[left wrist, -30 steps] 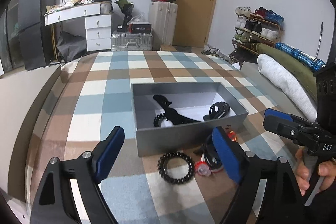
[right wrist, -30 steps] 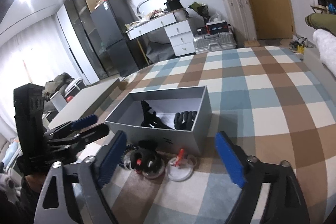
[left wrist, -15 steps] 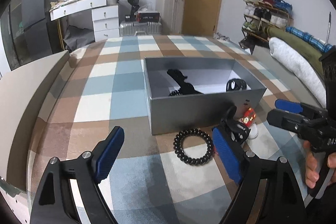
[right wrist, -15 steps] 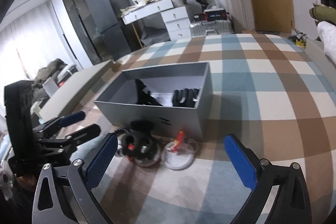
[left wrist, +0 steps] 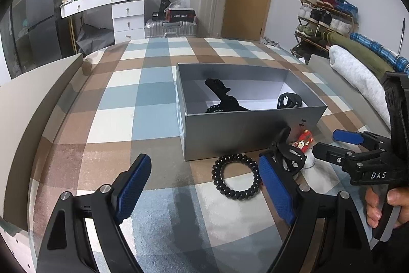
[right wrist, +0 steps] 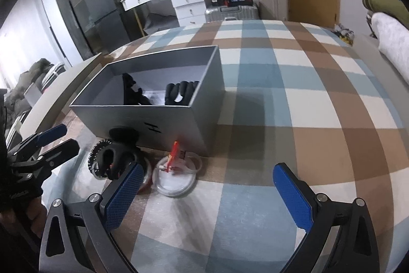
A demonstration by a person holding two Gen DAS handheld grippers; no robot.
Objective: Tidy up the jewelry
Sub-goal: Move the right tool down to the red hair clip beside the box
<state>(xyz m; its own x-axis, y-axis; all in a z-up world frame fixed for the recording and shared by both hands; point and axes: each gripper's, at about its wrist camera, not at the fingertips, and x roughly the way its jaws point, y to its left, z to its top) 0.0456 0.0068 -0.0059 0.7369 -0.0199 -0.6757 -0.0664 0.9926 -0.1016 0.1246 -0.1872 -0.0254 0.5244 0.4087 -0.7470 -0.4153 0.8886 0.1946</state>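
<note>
A grey open box (left wrist: 245, 129) (right wrist: 163, 119) stands on the checked cloth with black hair clips (left wrist: 222, 96) and a black piece (right wrist: 180, 91) inside. In front of it lie a black spiral hair tie (left wrist: 236, 177), a black claw clip (left wrist: 287, 152) (right wrist: 115, 152), a red ornament (left wrist: 304, 140) (right wrist: 173, 152) and a clear round lid (right wrist: 175, 179). My left gripper (left wrist: 204, 186) is open, low over the cloth just left of the hair tie. My right gripper (right wrist: 207, 191) is open, close in front of the clear lid, and also shows in the left wrist view (left wrist: 340, 145).
The checked cloth (left wrist: 122, 119) covers a bed-like surface with a beige edge at the left. Behind stand a white desk (left wrist: 110, 7), suitcases (left wrist: 207, 9), a wooden door and a shoe rack (left wrist: 324, 14). Rolled bedding (left wrist: 358, 73) lies at the right.
Both grippers have dropped lower and closer to the items in front of the box. The box now looks nearer and is seen from a lower angle. Nothing has been grasped.
</note>
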